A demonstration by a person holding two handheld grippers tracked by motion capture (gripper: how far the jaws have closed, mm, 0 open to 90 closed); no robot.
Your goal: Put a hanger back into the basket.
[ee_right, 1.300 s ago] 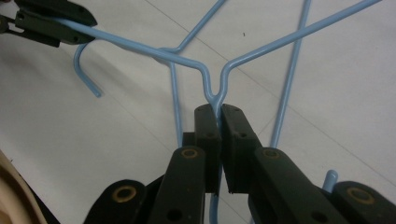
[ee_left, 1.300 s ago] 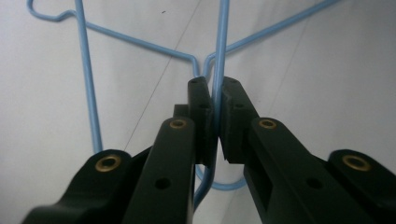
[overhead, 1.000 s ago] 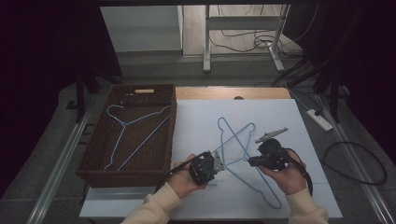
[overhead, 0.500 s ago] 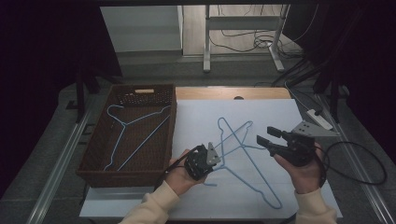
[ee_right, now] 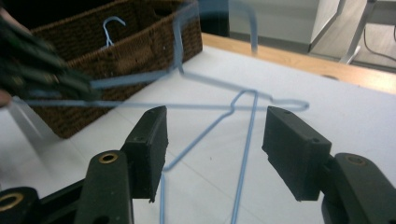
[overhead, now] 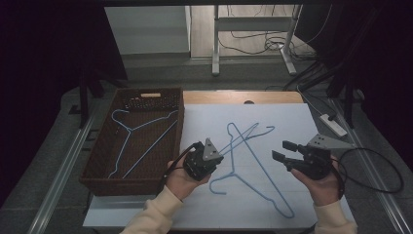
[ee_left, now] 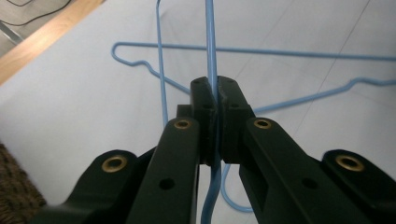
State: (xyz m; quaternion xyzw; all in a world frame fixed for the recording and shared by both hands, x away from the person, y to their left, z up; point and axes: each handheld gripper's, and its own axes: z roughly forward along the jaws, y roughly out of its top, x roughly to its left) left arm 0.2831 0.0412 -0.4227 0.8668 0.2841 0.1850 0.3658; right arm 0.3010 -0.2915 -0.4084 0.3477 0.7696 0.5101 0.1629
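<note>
Wire of a blue hanger (ee_left: 211, 51) is pinched between the pressed-together jaws of the left gripper (overhead: 204, 158), as seen in the middle of the left gripper view, where the thin rod runs straight up out of the closed pads and down again below them. In the high view this held hanger (overhead: 243, 136) is seen just right of centre, reaching from the left gripper up toward the middle of the white sheet (overhead: 292, 117). A second blue hanger (overhead: 263, 175) is laid flat on the sheet, crossed by the first, its long side stretched toward the lower right of the frame and its hook curled at the lower centre.

The right gripper (overhead: 285, 153) is held at the right of the high view, just beside the hangers and apart from them. Its jaws have just been opening and are spread wide; in the right gripper view nothing is held between the two pads (ee_right: 149, 149), and the crossed wires are seen on the sheet beyond them.

At the left of the high view a brown wicker basket (overhead: 97, 161) is set beside the sheet, and a further blue hanger (overhead: 141, 139) is laid inside it. A pale tag (overhead: 150, 95) is fixed to the basket's far rim; no writing can be read on it.
</note>
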